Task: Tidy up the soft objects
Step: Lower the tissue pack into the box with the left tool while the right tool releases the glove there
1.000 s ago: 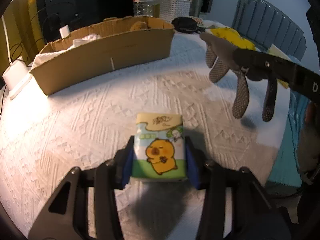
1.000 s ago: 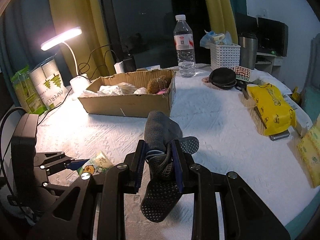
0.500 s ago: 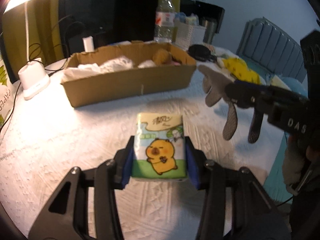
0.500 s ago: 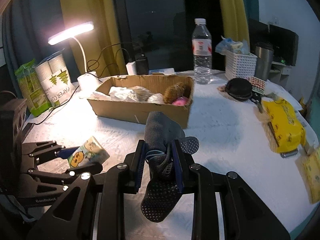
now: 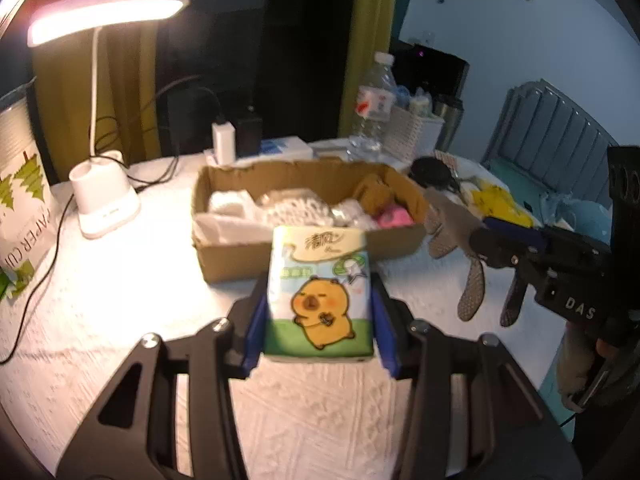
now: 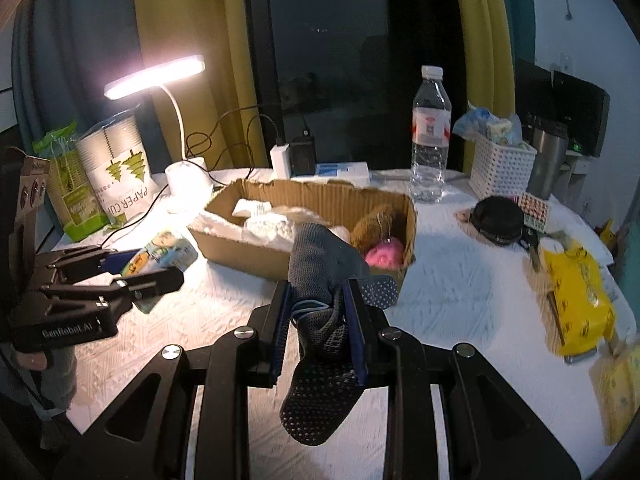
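The left gripper (image 5: 320,312) holds a tissue pack (image 5: 319,292) between its fingers, above the table (image 5: 120,288) before the box (image 5: 308,204). The right gripper (image 6: 320,312) clamps grey socks (image 6: 324,280) near the box's right end.

Both wrist views near, facing shared cardboard box (image 5: 308,216), perhaps.
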Tool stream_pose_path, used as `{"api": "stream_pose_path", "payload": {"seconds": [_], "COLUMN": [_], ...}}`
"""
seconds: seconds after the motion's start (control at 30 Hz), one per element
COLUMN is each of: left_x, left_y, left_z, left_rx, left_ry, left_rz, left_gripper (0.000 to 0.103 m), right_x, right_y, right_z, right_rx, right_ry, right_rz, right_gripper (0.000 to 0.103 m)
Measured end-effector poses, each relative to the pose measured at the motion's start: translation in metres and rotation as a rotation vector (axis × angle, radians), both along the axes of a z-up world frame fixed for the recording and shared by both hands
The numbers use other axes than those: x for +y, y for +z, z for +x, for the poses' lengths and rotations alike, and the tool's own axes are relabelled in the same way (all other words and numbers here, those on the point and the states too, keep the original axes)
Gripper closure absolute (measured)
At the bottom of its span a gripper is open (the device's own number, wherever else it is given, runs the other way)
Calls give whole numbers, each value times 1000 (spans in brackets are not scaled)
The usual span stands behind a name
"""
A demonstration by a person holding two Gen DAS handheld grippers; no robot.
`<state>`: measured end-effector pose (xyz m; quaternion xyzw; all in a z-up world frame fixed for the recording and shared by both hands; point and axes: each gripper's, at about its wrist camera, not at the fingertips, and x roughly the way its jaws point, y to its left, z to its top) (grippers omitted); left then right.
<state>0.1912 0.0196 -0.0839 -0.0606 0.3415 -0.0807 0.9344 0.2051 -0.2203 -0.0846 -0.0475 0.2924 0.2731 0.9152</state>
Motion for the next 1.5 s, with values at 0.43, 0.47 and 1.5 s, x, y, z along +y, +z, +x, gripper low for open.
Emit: {"api": "stream_pose_path", "payload": {"seconds": [0.43, 0.47, 1.5], "left_x": [22, 23, 51], "left_y": [34, 37, 7], "left_z": [36, 39, 128], "left_rx": [-69, -75, -15], "left_ry": [15, 16, 46], "left_rz": [-14, -18, -37], "left_gripper": [56, 56, 56], "right_x": [20, 22, 76], "right_y": [18, 19, 8], "right_z": [33, 36, 126], "right_rx": [-32, -32, -2], "right_ry": [12, 13, 63], "right_rz": [8, 7, 14], "right_gripper": [75, 75, 76]}}
